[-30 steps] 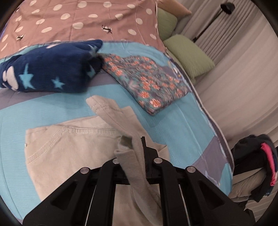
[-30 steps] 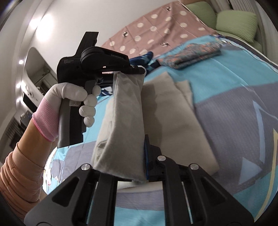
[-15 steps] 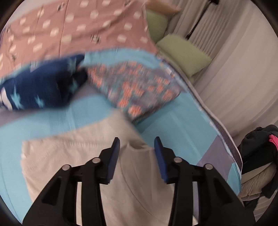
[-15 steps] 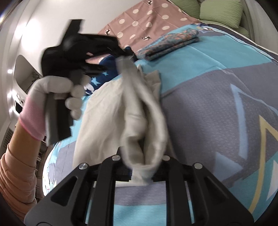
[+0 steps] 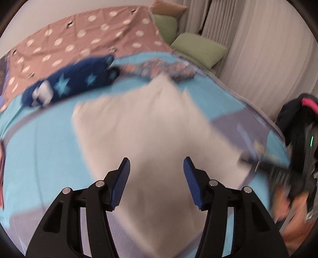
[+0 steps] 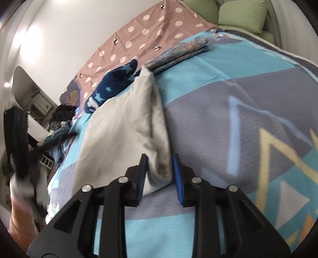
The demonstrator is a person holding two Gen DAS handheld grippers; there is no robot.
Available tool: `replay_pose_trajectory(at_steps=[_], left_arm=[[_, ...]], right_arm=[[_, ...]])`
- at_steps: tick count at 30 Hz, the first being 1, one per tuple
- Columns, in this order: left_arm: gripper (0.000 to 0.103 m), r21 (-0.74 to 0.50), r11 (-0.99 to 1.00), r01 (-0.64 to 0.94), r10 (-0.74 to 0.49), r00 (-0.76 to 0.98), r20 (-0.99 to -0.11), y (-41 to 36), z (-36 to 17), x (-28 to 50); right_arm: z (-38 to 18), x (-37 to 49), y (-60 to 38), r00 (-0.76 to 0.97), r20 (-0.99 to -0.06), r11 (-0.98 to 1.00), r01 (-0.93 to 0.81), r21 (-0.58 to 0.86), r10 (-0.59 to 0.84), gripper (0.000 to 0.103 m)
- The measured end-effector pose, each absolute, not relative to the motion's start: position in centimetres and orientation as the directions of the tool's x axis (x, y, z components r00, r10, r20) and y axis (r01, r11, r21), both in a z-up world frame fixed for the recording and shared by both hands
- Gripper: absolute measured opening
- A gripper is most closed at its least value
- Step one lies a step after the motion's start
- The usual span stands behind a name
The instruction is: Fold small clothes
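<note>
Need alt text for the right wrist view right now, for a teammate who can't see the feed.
The right gripper has its jaws parted around the near corner of the folded beige garment, which lies on a blue and grey patterned bedspread. Beyond it lie a navy star-print fleece and a folded floral garment, with green pillows at the far edge.

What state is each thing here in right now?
Beige garment: folded, flat on the bed.
Left gripper: jaws wide open, empty.
Right gripper: jaws open, either side of the garment's corner.
Floral cloth: folded.
Star blanket: bundled.
</note>
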State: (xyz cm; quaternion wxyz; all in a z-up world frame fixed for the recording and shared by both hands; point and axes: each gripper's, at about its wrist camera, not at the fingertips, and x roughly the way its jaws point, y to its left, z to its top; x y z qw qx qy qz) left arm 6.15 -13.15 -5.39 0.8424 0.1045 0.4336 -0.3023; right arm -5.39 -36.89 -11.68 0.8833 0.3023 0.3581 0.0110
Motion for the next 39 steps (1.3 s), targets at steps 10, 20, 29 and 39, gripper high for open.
replay_pose_trajectory(at_steps=[10,20,29,39], left_arm=[[0.067,-0.173,0.857,0.485,-0.402,0.42,-0.814,-6.8,-9.3,2.9],[0.064,-0.101,0.845,0.524,-0.396,0.488,-0.778,-7.0,-8.8,2.4],[0.035,-0.126,0.786,0.605,-0.505,0.512,-0.694,-10.6,-6.2,5.4],[0.034,-0.155,0.839,0.522,-0.447,0.498,-0.743,-10.2,-10.1,10.8]], right_arm=[[-8.8,-4.2,-34.3,0.773,-0.55,0.871,-0.007,0.491,0.316,0.026],[-8.8,-2.2,-35.4,0.714,-0.694,0.934,0.174,0.311,0.098,0.014],[-6.5,4.9,-34.1,0.68,-0.707,0.957,0.026,0.291,0.196,0.022],[-11.6,10.1,-36.4,0.616,-0.76,0.94,0.09,0.328,0.206,0.03]])
